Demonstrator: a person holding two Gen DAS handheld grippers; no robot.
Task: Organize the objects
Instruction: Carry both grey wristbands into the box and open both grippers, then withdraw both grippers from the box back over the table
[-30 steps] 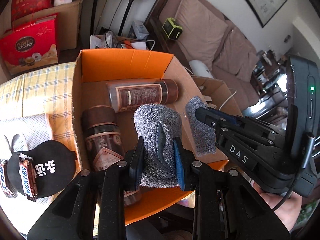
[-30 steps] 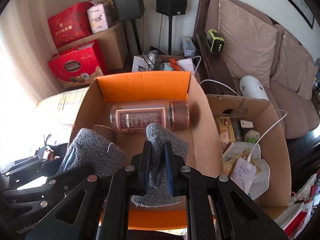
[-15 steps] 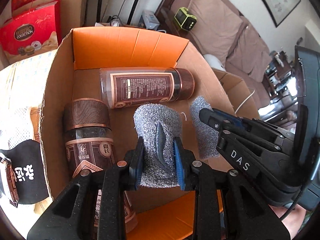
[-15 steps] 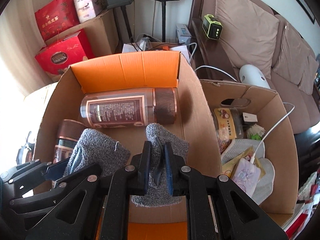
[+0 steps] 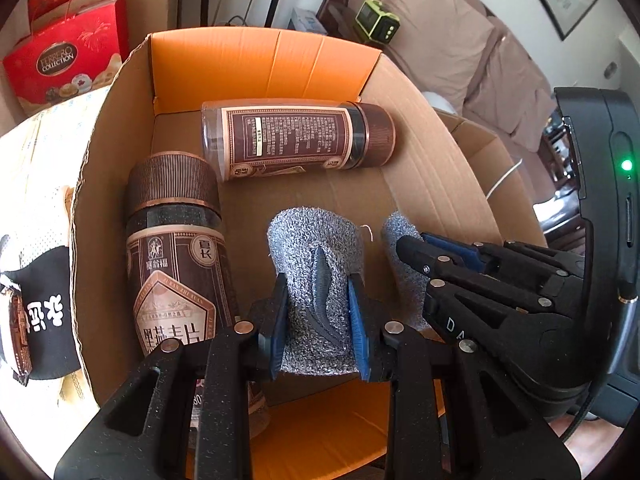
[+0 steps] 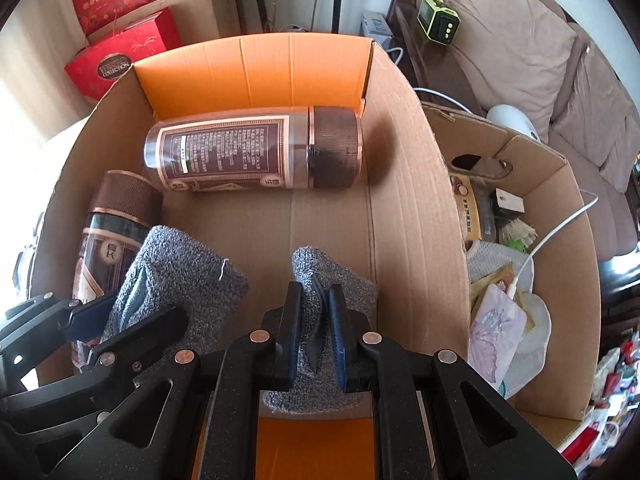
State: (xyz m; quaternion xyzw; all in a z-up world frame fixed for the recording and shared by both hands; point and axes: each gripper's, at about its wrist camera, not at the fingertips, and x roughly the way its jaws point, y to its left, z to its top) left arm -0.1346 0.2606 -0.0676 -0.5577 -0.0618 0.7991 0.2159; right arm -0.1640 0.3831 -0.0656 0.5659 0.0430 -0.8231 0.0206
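Note:
My left gripper (image 5: 318, 304) is shut on one grey knitted glove (image 5: 316, 240). My right gripper (image 6: 314, 320) is shut on a second grey knitted glove (image 6: 336, 280). Both hold their gloves low inside an open cardboard box (image 5: 432, 152) with orange flaps, near its front. In the right wrist view the left gripper (image 6: 96, 316) and its glove (image 6: 184, 268) show at lower left. In the left wrist view the right gripper (image 5: 416, 252) and its glove (image 5: 404, 276) show at right. Two brown jars lie in the box: one across the back (image 5: 296, 140) (image 6: 256, 148), one along the left wall (image 5: 176, 248) (image 6: 116, 216).
A second cardboard box (image 6: 520, 160) with bags, a white cable and small items stands to the right. A black cloth item (image 5: 44, 312) lies on the checked surface left of the box. Red gift boxes (image 6: 116, 60), speaker stands and a brown sofa (image 6: 520, 40) lie behind.
Both grippers have moved forward and down into the box with the gloves still held. The jars and box floor now look closer and larger.

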